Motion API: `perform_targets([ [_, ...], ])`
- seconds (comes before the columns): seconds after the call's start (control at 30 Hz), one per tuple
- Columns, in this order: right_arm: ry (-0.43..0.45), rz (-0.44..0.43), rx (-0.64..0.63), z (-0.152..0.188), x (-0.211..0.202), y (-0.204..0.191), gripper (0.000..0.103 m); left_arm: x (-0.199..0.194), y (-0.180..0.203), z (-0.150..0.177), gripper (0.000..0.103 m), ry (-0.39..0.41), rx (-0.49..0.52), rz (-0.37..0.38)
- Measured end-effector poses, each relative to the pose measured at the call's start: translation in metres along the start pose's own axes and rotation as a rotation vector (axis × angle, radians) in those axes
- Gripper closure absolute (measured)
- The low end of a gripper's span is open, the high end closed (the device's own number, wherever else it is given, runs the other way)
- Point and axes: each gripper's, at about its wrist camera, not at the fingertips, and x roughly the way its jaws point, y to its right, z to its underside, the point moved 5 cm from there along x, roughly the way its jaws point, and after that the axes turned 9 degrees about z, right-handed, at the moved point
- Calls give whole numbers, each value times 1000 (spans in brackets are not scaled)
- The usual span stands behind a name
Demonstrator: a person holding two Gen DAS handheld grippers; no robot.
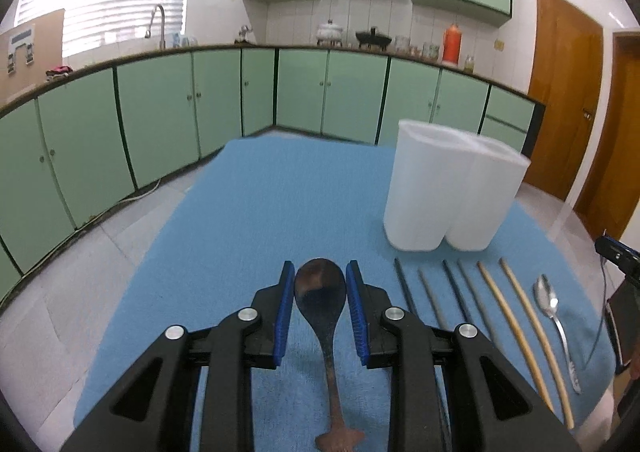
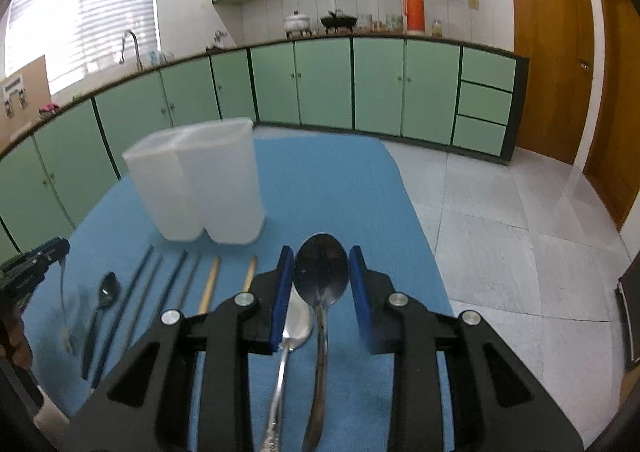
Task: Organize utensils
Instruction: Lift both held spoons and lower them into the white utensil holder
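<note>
A: What is hidden or cut off?

B: In the left wrist view the dark spoon (image 1: 320, 294) is seen bowl forward between the blue pads of the left gripper (image 1: 320, 282); its handle end is crossed by the lower frame edge. The jaws are set narrow and closed on the bowl's sides. In the right wrist view the metal spoon (image 2: 322, 276) is gripped the same way by the right gripper (image 2: 322, 270), jaws narrow on the bowl, and its handle is lost at the bottom edge. Whether either spoon is clear of the blue cloth (image 1: 256, 204) on the bench cannot be told.

A: What is given by one view only?

B: A second silver spoon (image 2: 298, 322) lying partly under the right gripper's left pad is shown only in the right view. In the left view it appears alone, at the right end of the row (image 1: 554, 316). A small black spoon (image 2: 106, 294) is picked out only in the right view, where the left gripper is a blurred dark shape at the left edge.

A: And the axes?

B: Both held spoons are pointed away from the cameras, long axes along the fingers, toward the white two-compartment holder (image 1: 452, 192). The chopsticks (image 1: 516, 328) are laid side by side just before the holder, roughly parallel to the spoons. The holder's interior is not visible.
</note>
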Motion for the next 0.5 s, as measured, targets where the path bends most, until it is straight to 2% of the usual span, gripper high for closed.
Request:
perform_targets([
  [0.13, 29, -12, -6, -11, -10, -2, 76, -11, 4, -5, 77, 43, 1, 8],
  [0.5, 82, -47, -4, -27, -22, -13, 76, -20, 8, -11, 77, 92, -2, 14],
])
